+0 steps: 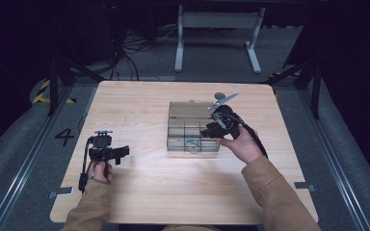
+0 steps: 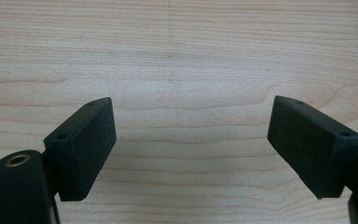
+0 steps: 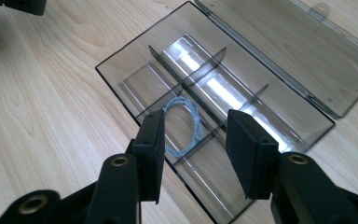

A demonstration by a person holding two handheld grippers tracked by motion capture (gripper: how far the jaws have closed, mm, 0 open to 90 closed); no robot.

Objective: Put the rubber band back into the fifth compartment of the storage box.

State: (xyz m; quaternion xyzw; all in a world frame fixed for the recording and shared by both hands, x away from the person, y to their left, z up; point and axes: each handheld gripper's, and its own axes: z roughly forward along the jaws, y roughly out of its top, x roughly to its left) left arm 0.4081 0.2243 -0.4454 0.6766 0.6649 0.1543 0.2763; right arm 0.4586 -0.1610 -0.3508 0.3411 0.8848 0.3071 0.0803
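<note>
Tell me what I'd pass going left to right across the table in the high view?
Left hand-held gripper, open over bare wood → clear plastic box with dividers, its lid open and a pale loop of string in a near compartment → right hand-held gripper, jaws open at the box's right end.

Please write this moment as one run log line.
right gripper: open, above clear box | blue loop: in compartment | left gripper: open, over table

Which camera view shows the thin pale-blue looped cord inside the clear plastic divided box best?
The right gripper view: the thin pale-blue looped cord lies large and sharp in a compartment of the clear plastic divided box, just beyond the open right gripper. The high view shows it as a tiny faint curl. The left gripper view faces bare wooden table.
</note>
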